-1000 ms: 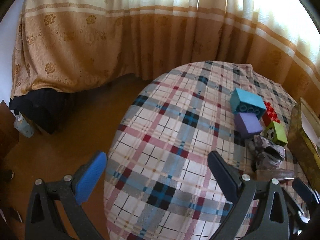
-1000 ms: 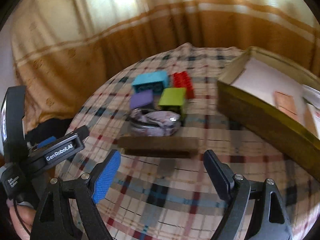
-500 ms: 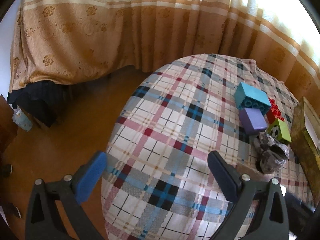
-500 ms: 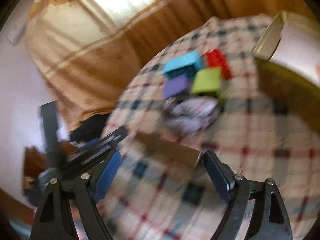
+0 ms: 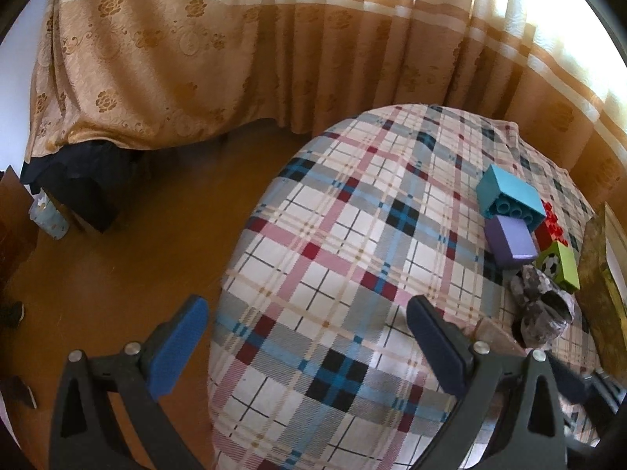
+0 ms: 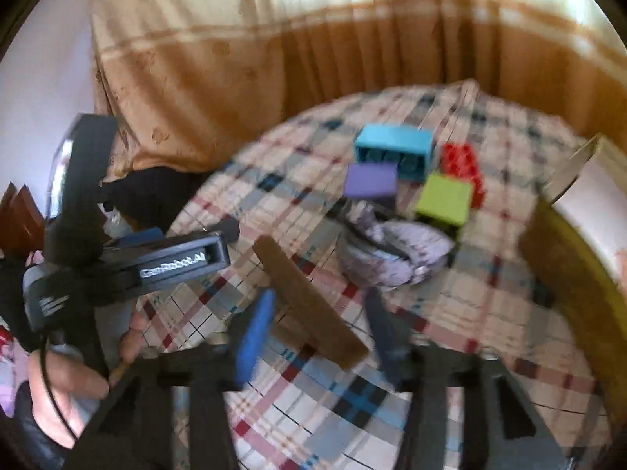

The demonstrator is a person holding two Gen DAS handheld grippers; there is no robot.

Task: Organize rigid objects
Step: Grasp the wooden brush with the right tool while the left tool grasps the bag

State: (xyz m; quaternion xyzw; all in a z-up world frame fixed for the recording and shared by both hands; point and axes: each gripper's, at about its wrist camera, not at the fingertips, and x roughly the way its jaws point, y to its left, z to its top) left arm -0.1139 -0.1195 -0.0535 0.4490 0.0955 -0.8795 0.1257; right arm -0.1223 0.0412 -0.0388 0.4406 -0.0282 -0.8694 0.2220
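The tabletop (image 6: 450, 356) holds everything; the open box (image 6: 564, 258) at the right looks unfilled; teal (image 6: 392, 145), purple (image 6: 370, 182), green (image 6: 444, 197) and red (image 6: 460, 160) blocks wait; right tool (image 6: 319, 337) straddles the brown bar (image 6: 309, 305), not clamped; left tool (image 5: 309, 352) gapes, idle.

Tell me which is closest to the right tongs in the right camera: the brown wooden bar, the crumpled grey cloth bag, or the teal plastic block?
1. Brown wooden bar, between the right tongs.
2. Crumpled grey cloth bag, just beyond, slightly right.
3. Teal plastic block, farthest back.
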